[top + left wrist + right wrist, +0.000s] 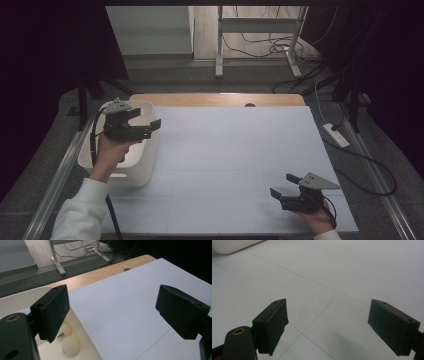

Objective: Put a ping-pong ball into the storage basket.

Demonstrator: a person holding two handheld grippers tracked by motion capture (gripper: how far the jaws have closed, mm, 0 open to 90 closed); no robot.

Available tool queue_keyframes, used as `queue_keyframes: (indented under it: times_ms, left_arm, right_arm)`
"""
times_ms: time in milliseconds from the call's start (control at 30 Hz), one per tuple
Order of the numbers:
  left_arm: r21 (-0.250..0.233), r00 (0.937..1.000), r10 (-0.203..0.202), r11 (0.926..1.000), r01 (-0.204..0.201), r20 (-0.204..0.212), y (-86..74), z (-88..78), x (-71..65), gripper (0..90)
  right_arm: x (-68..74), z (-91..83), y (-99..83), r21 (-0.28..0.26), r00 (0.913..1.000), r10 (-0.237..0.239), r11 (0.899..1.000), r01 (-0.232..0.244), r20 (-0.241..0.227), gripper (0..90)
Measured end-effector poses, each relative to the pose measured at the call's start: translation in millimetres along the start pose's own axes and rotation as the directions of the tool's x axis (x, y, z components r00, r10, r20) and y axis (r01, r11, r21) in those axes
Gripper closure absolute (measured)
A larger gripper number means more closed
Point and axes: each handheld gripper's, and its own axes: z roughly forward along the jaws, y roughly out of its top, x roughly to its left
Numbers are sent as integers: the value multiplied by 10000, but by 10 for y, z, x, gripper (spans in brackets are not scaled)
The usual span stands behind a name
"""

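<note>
Currently, in the high view, the left tongs (146, 121) are hovering at the left of the frame, over the right rim of a white bin (141, 167) that is sitting on the left edge of the white table (235, 160). The jaws are standing wide apart with nothing between them. The left hand (111, 150) is gripping the tool body from below, with a white sleeve (80, 212) entering from the lower left corner.

In the left gripper view, the left tongs (112, 312) are pointing across the bin wall (82, 325) toward the table sheet. Two white balls are lying inside the bin at the lower left of the frame: one ball (70, 345) is resting nearest the camera, and a second ball (63, 331), bearing small printed marks, is touching it from behind and is partly hidden by the left jaw. Neither ball is touching the tongs.

At the lower right of the high view, the right tongs (286, 184) are sitting low over the table, well apart from the bin, with the right hand (316, 217) holding them from below. In the right gripper view, the right tongs (328, 325) are also standing wide and empty above the bare sheet, with a corner of the bin (234, 245) showing at the upper left.
</note>
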Motion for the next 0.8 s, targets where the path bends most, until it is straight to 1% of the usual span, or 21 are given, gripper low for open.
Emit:
queue_keyframes:
  times_ms: [100,200,333,467,600,800]
  left_arm:
    - [-39,9997,127,9999,-126,199,-6,4,-66,126]
    - [-87,9994,153,9999,-150,319,-15,11,-103,125]
    - [-79,9980,21,10000,-16,639,-34,29,-177,118]
    - [-120,9956,137,9998,-127,930,-50,38,-279,117]
    - [-175,9921,345,9993,-326,1203,-92,51,-399,115]
    - [-304,9899,354,9990,-315,1373,-167,69,-495,116]
  right_arm:
    - [0,-4,-7,7,10000,12,10000,-12,21,159]
    - [-1,-6,-14,42,10000,39,10000,-39,31,159]
    - [-2,-15,-26,54,10000,26,10000,-26,57,159]
    - [-4,-23,-27,31,9999,62,10000,-62,130,159]
    - [-1,-14,-24,79,9999,38,10000,-39,149,160]
    - [15,-1,-25,95,9999,0,10000,-1,116,160]
